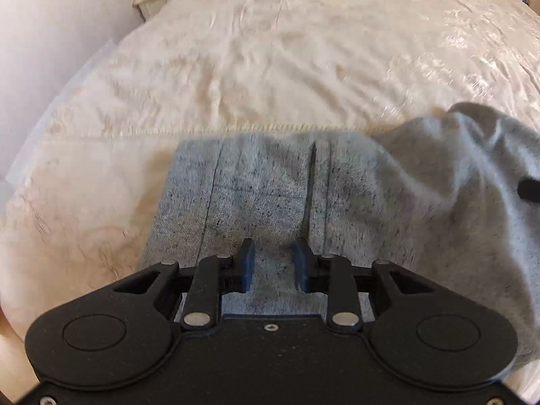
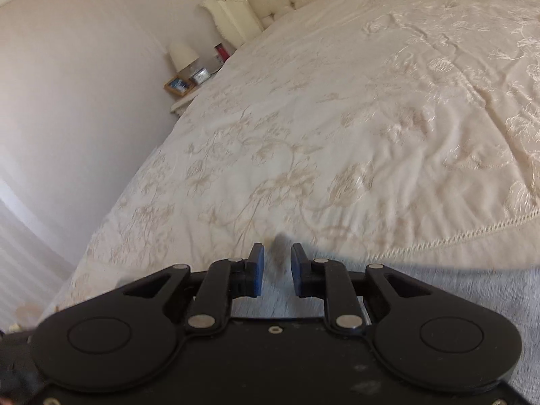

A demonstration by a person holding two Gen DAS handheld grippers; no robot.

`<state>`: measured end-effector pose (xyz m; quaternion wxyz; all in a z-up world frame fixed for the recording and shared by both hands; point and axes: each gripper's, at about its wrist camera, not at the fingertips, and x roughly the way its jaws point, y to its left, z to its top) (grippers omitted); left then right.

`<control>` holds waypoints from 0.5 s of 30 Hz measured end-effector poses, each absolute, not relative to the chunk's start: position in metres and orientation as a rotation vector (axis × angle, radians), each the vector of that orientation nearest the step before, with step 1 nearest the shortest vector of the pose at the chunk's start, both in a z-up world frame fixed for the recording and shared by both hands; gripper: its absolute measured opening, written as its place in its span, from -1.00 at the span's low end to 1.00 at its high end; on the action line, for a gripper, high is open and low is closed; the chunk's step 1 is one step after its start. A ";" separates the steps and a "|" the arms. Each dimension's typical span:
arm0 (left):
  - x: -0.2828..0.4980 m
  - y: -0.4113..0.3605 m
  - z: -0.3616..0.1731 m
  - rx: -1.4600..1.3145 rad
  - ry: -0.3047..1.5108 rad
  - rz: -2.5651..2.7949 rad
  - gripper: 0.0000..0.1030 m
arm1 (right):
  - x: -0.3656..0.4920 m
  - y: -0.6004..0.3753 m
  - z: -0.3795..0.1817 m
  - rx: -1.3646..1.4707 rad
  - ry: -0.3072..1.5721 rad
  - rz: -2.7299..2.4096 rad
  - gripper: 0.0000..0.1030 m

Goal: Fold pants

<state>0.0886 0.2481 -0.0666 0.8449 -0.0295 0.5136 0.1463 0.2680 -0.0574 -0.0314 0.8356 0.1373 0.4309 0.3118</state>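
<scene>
Left wrist view: we see grey pants [image 1: 270, 189] lying on the cream bedspread [image 1: 270, 50], near its stitched seam, with one part bunched and raised at the right. Our left gripper [image 1: 273, 263] hangs over the cloth, fingers apart, nothing pinched that we can tell.

Right wrist view: our right gripper [image 2: 277, 266] has a narrow gap between its fingers, with a peak of grey pants cloth in it; whether it is clamped, we cannot tell. A lamp [image 2: 183, 54] stands beside the headboard [image 2: 236, 3].
</scene>
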 end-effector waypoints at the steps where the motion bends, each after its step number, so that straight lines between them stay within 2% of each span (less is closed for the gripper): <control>1: 0.081 0.255 -0.069 -0.097 1.070 0.285 -0.24 | 0.254 -0.052 -0.037 0.251 0.932 0.683 -0.60; 3: 0.071 0.263 -0.065 -0.116 1.068 0.302 -0.29 | 0.225 -0.045 -0.050 0.169 0.963 0.720 -0.60; 5: 0.062 0.268 -0.062 -0.109 1.069 0.346 -0.56 | 0.187 -0.037 -0.068 0.043 0.996 0.774 -0.61; 7: 0.056 0.271 -0.054 -0.119 1.065 0.378 -0.60 | 0.154 -0.032 -0.076 -0.072 0.954 0.796 -0.60; 11: 0.063 0.258 -0.023 -0.082 0.957 0.339 -0.61 | 0.112 -0.024 -0.071 -0.239 0.855 0.831 -0.60; 15: 0.097 0.232 -0.009 -0.092 0.870 0.240 -0.36 | 0.120 -0.031 -0.056 -0.136 0.853 0.849 -0.60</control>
